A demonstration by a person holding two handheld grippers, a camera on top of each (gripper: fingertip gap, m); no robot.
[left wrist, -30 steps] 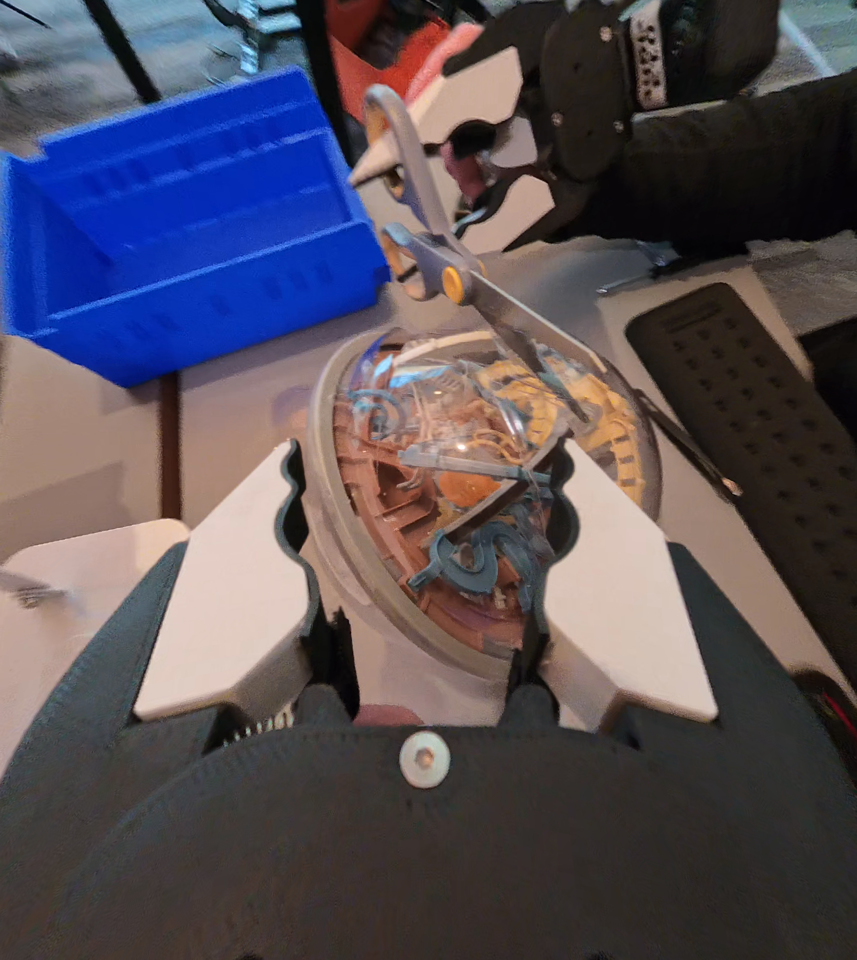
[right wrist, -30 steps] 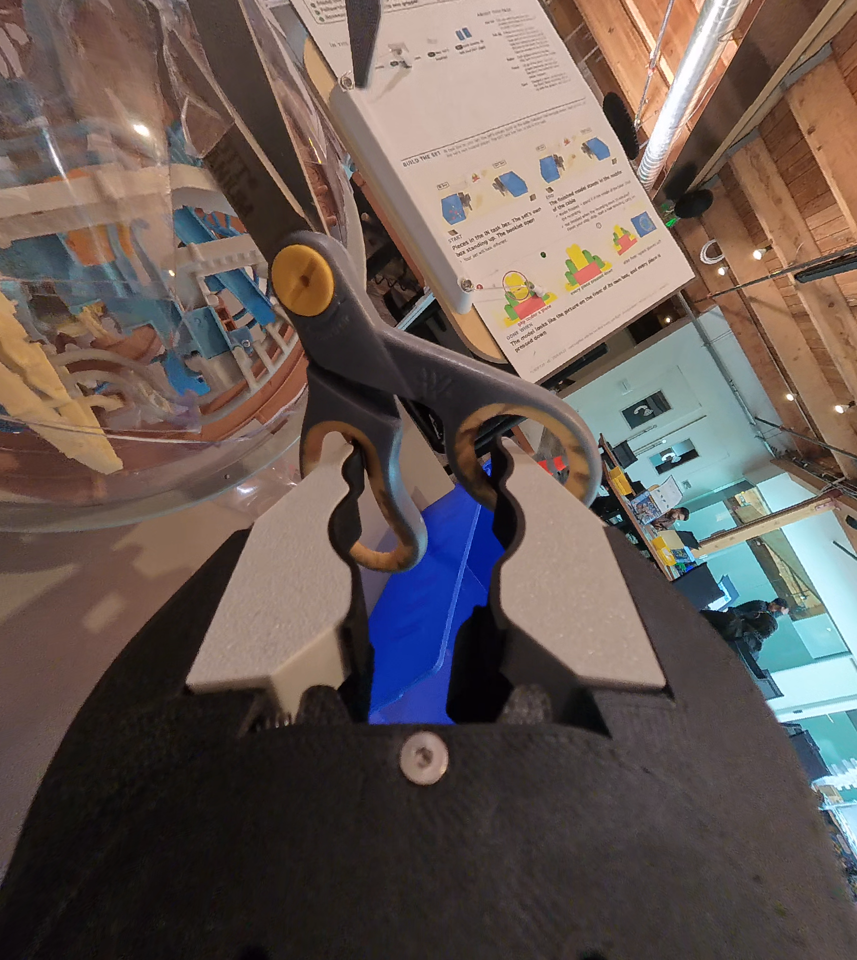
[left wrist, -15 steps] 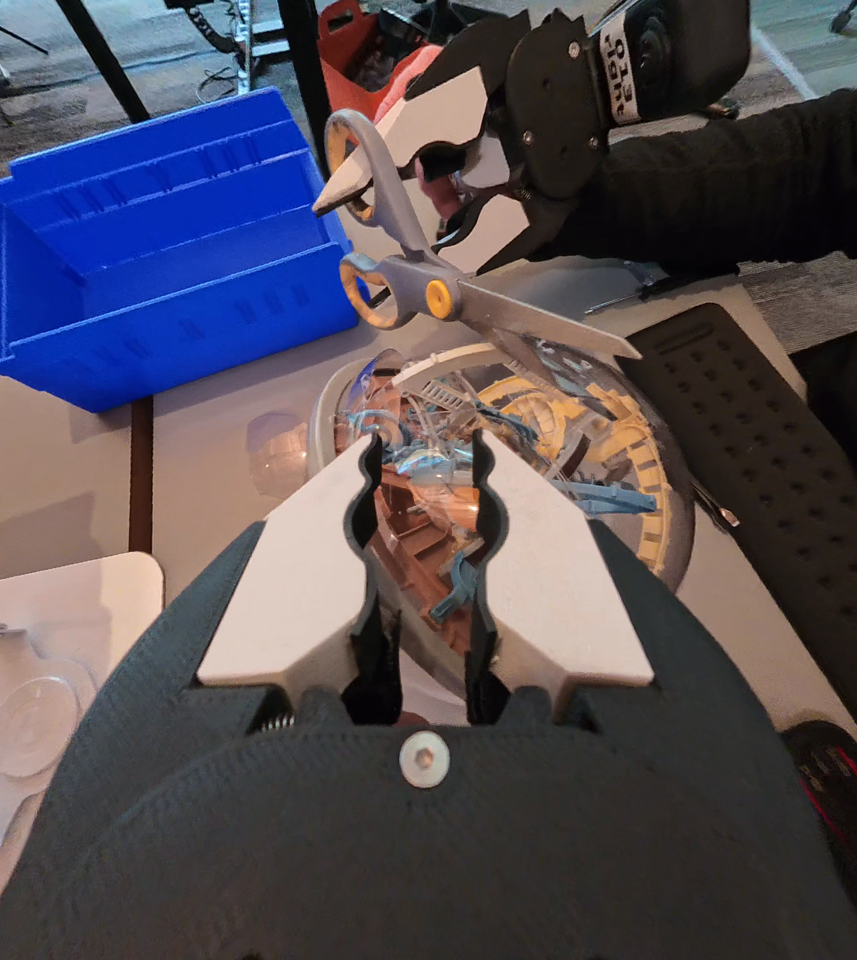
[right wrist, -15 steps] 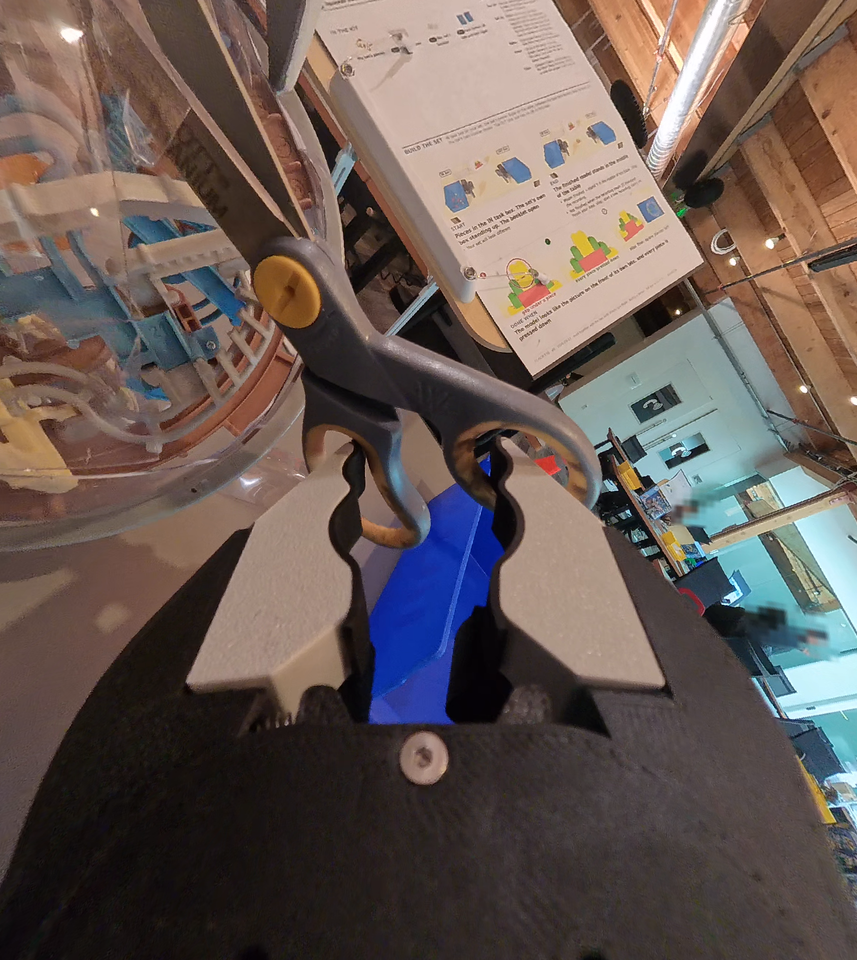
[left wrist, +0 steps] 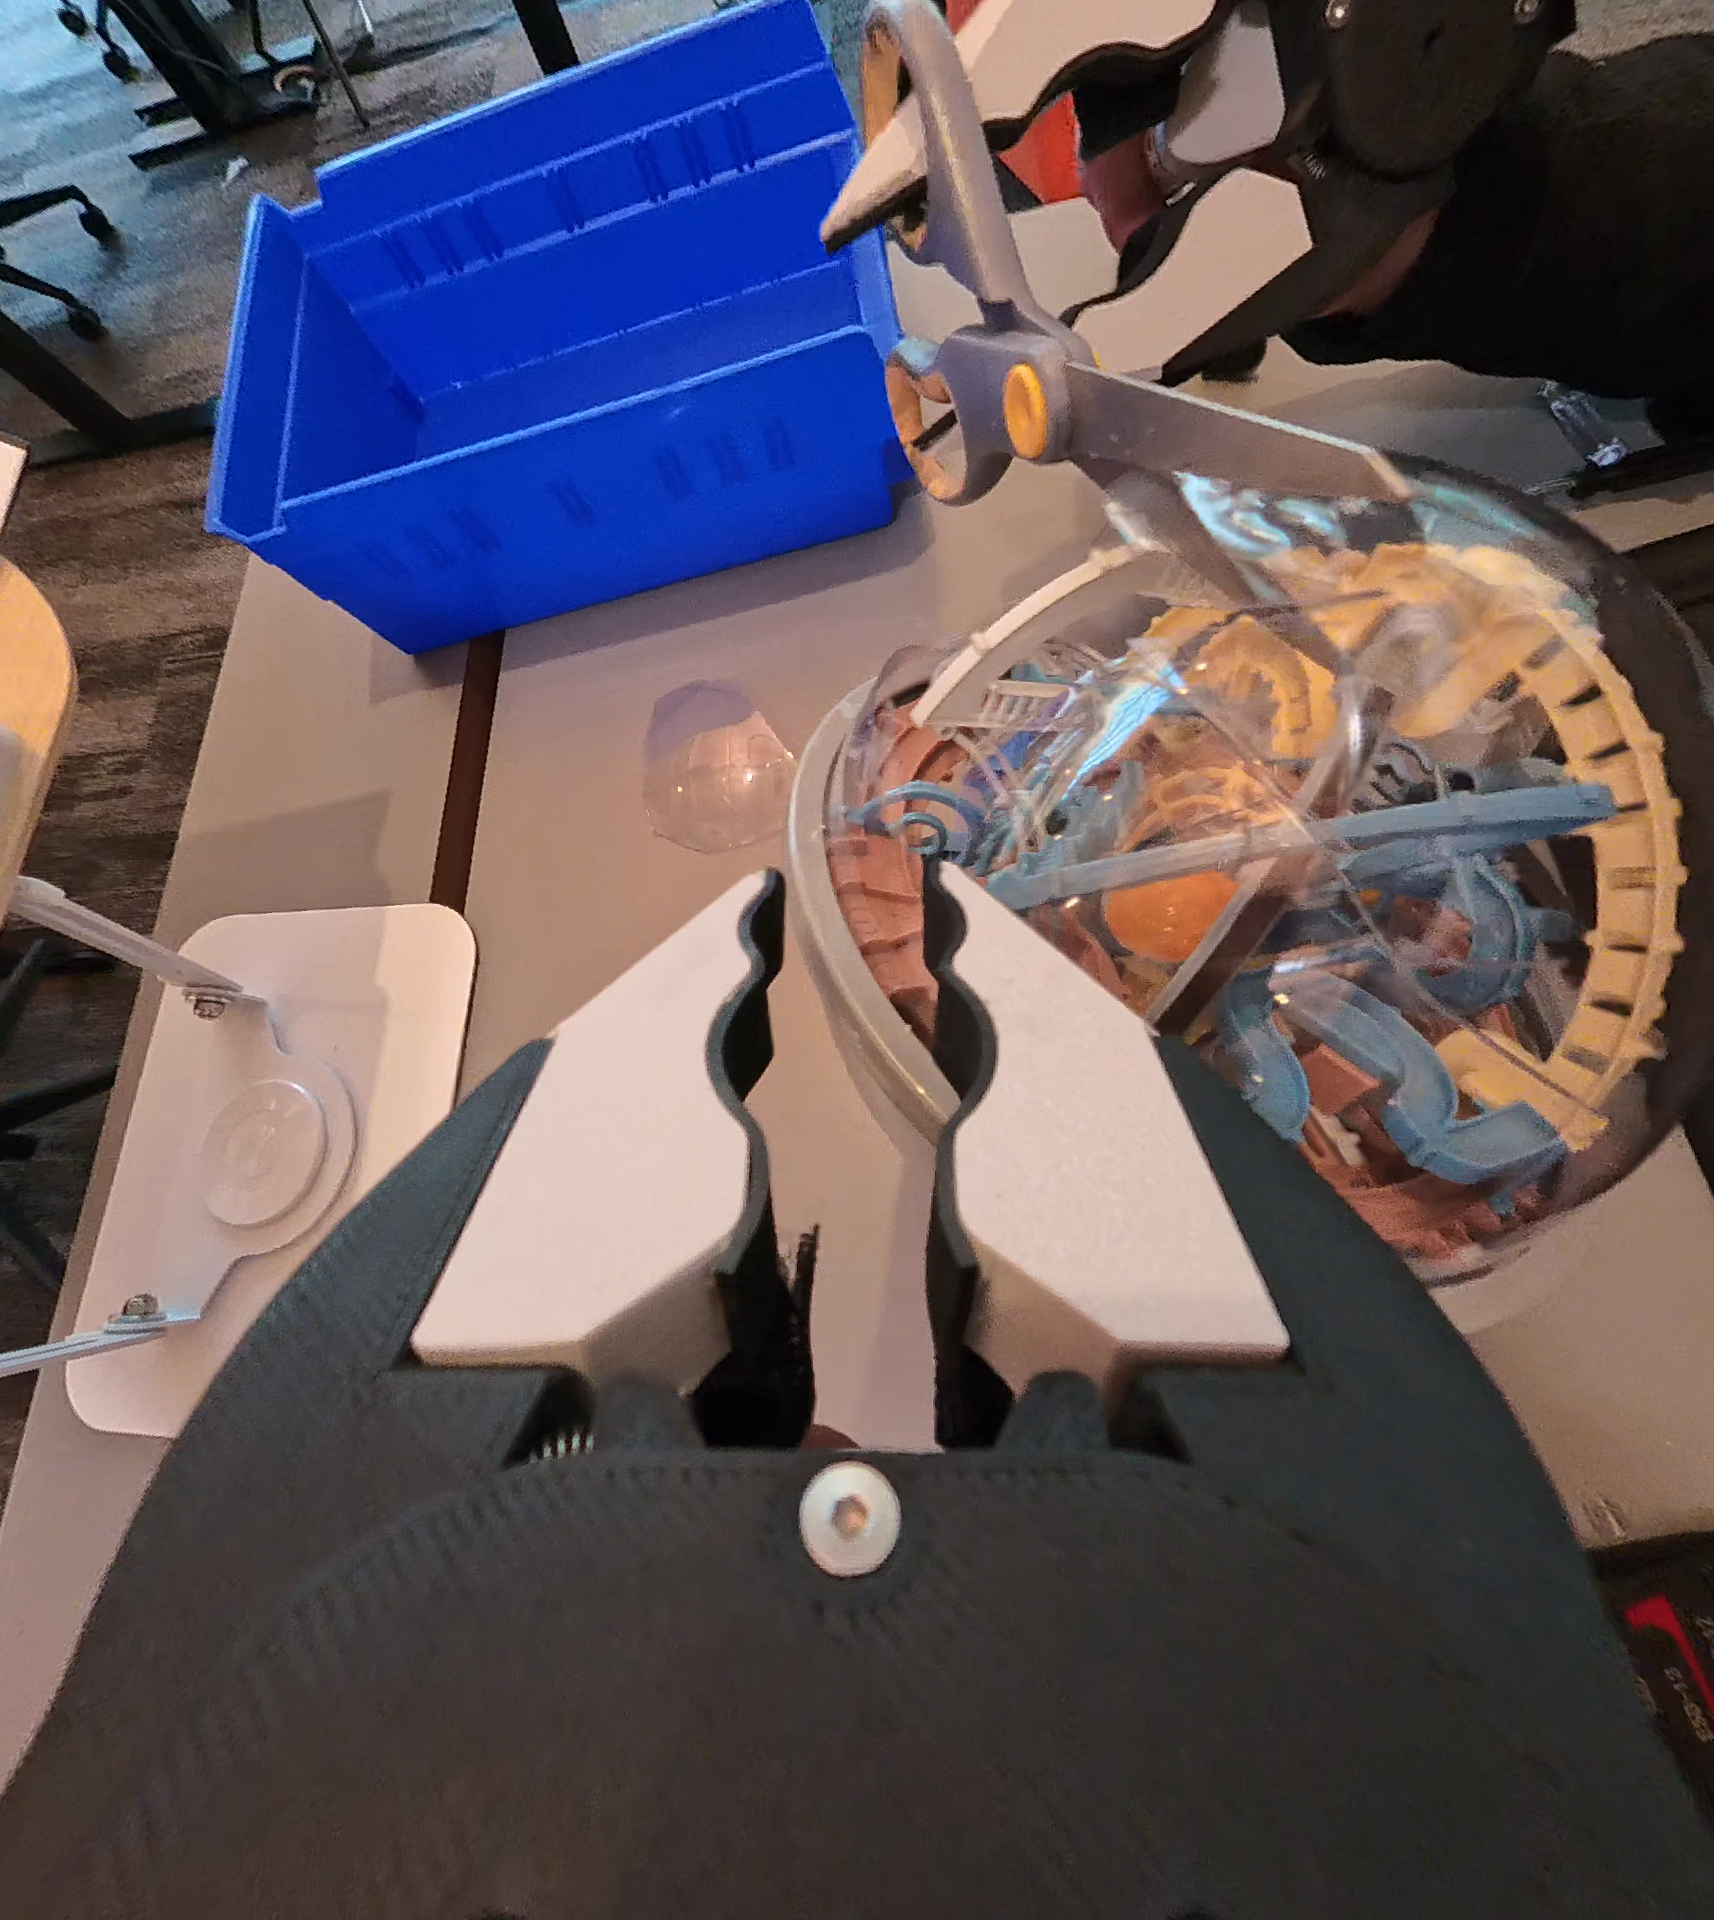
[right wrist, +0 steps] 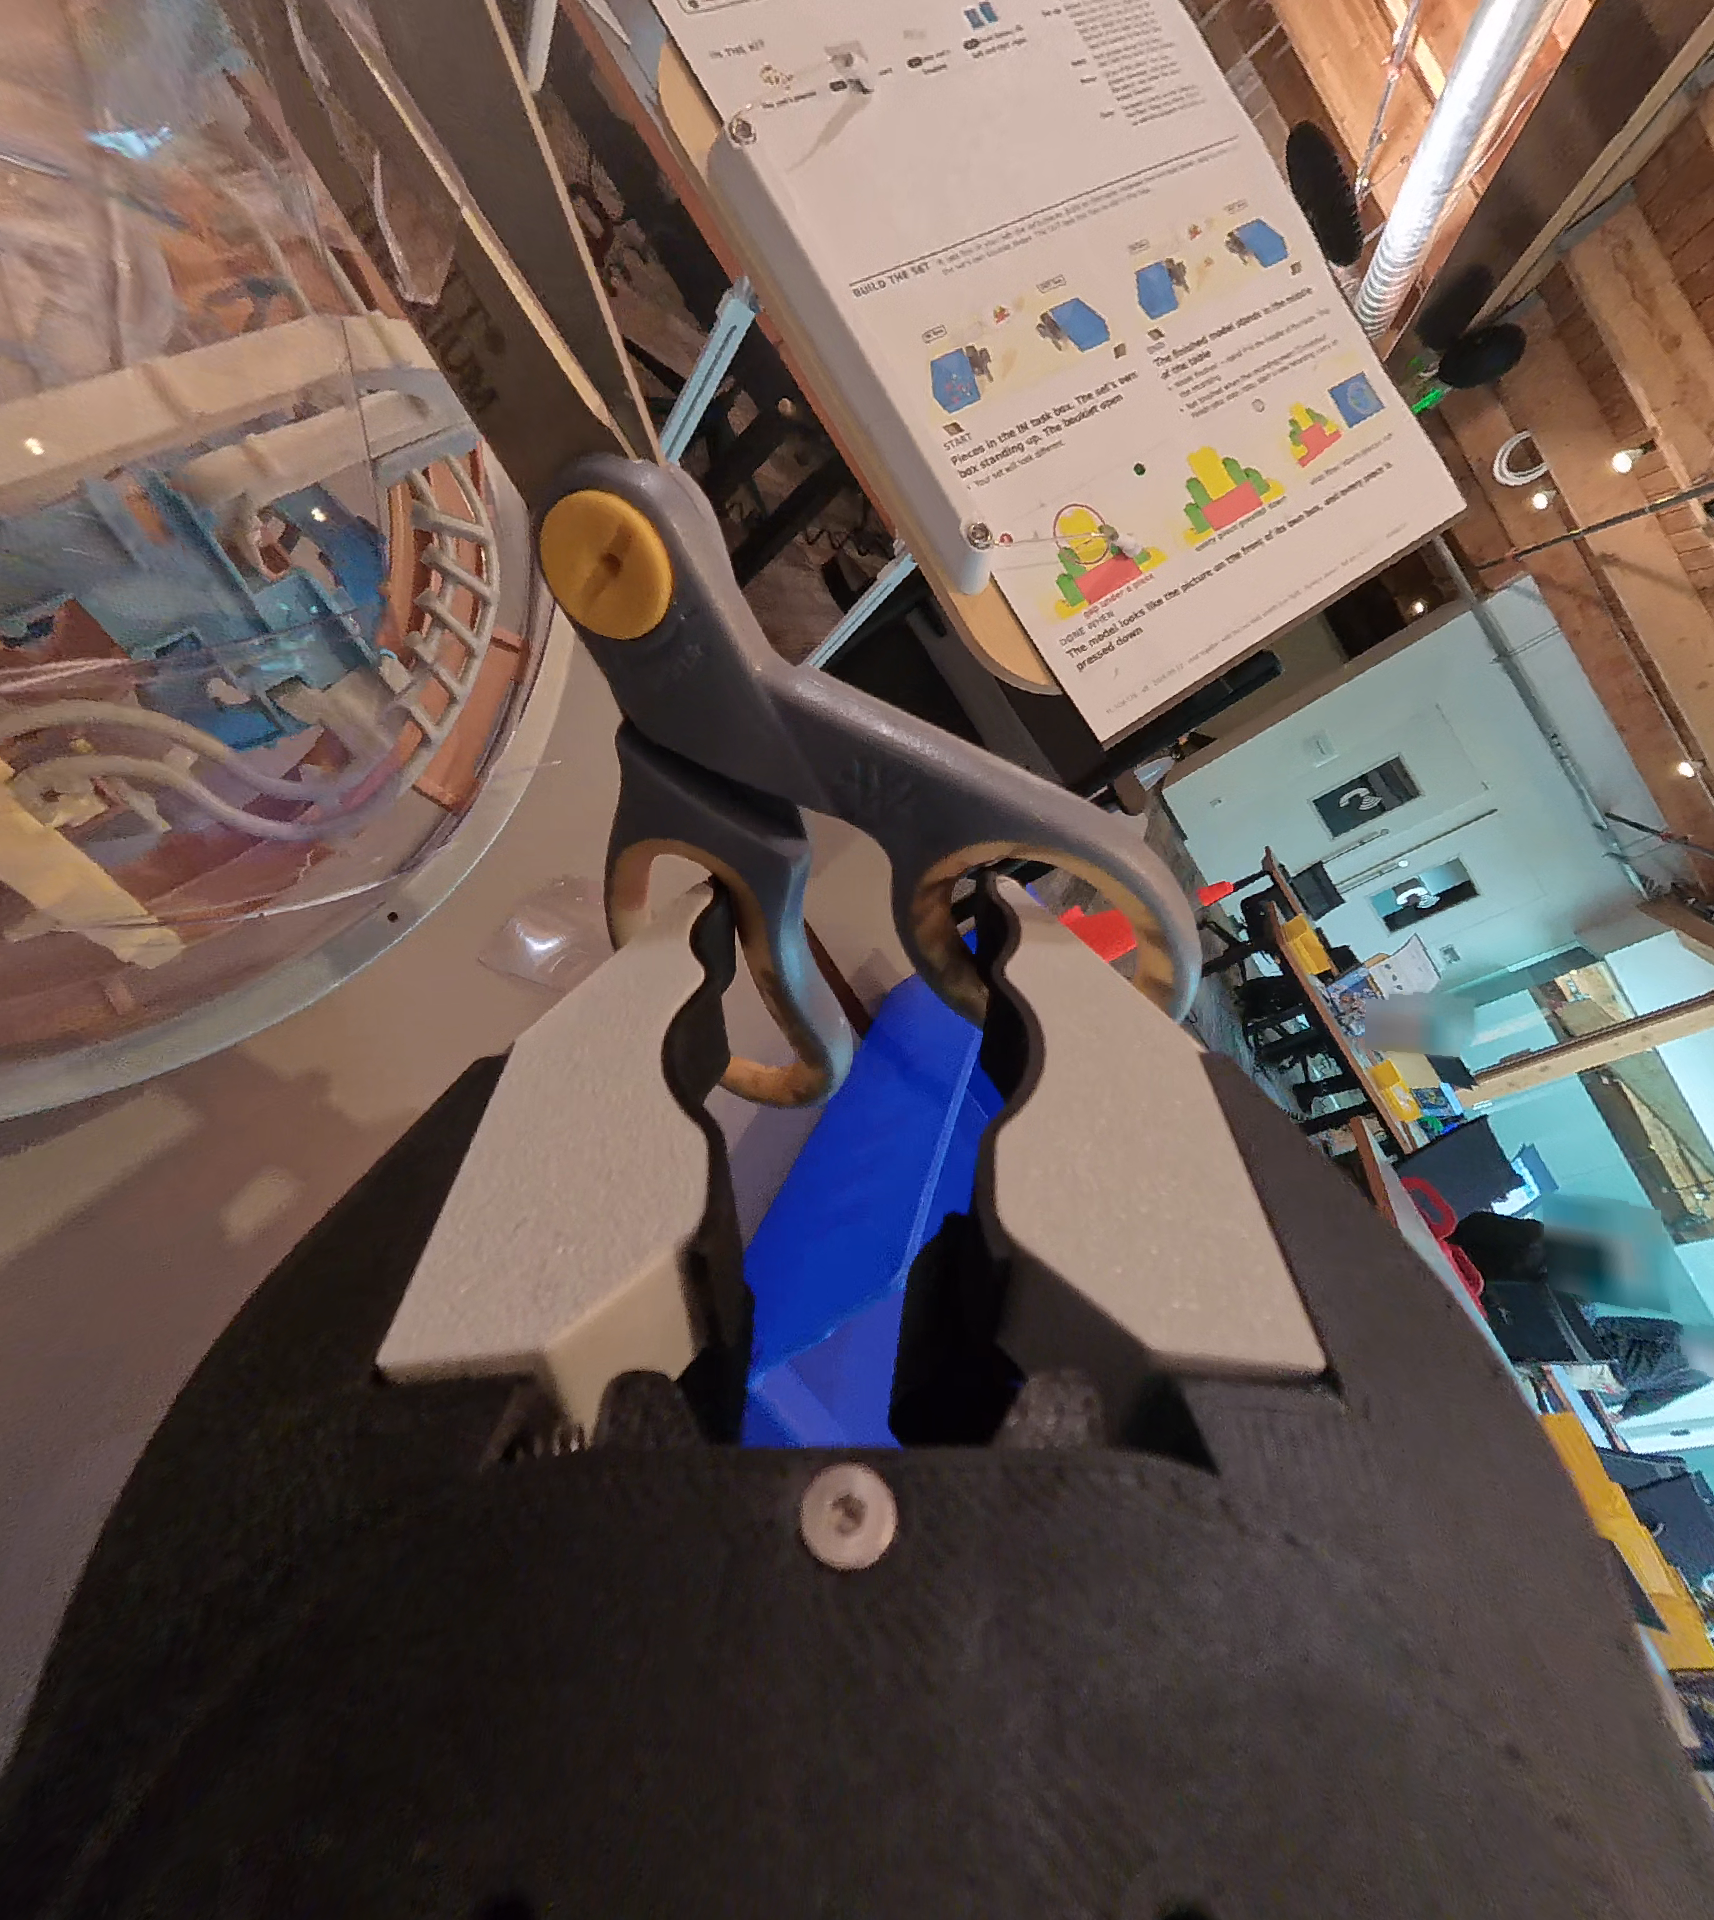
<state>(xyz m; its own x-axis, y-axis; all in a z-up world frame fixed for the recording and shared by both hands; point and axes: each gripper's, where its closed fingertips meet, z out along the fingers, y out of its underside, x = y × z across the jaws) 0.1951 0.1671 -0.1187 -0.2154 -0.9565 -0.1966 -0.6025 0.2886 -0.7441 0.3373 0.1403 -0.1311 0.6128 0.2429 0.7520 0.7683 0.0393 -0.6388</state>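
Two grippers: right gripper [right wrist: 848, 940], fingers threaded through the scissors' [right wrist: 728, 727] handle loops, blades parted against the clear maze ball [left wrist: 1300, 883] on the table [left wrist: 583, 727]; left gripper [left wrist: 858, 925], narrowly parted, empty, beside the ball's rim. Blue bin [left wrist: 562, 343] behind.

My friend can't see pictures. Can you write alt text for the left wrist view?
An empty left claw hovers beside a clear maze ball on a table. Across it, the right claw holds scissors, blades on the ball. A blue bin sits behind.
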